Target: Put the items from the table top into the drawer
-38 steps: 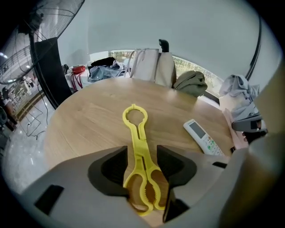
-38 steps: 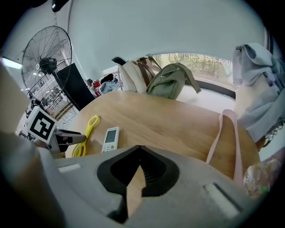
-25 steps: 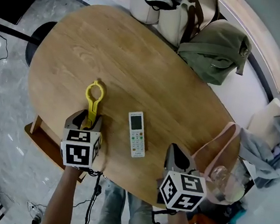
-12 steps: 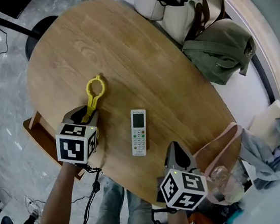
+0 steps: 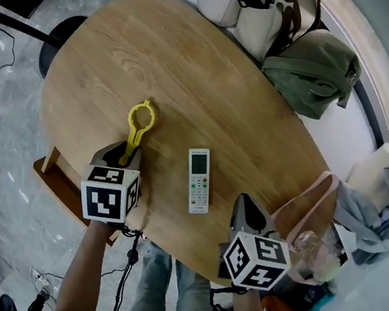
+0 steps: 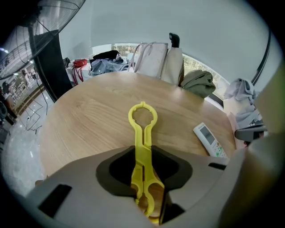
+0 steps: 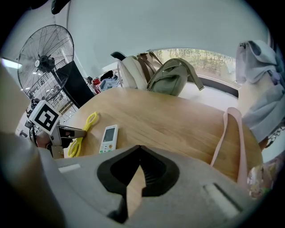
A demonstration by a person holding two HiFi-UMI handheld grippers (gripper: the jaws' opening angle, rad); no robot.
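A yellow plastic clamp-like tool [image 5: 141,119] lies on the oval wooden table [image 5: 192,65], ring end pointing away from me. My left gripper [image 5: 128,154] stands over its near handles. The jaws have just been closing, and their pads now press on the tool [image 6: 142,120] from both sides. A white remote [image 5: 199,180] lies to the right of it, untouched. My right gripper [image 5: 246,209] hovers near the table's front edge, right of the remote [image 7: 108,138]. Its jaws [image 7: 140,149] meet at the tips with nothing between them.
A green bag [image 5: 306,66] and cream bags [image 5: 256,10] sit at the table's far edge. A pink strap [image 5: 302,201] lies at the right edge. A wooden drawer-like box [image 5: 59,187] juts out below the table at the left. A fan [image 7: 46,58] stands behind.
The left jaws have drawn in onto the yellow tool's handles. Neither gripper has shifted noticeably; the remote lies where it was.
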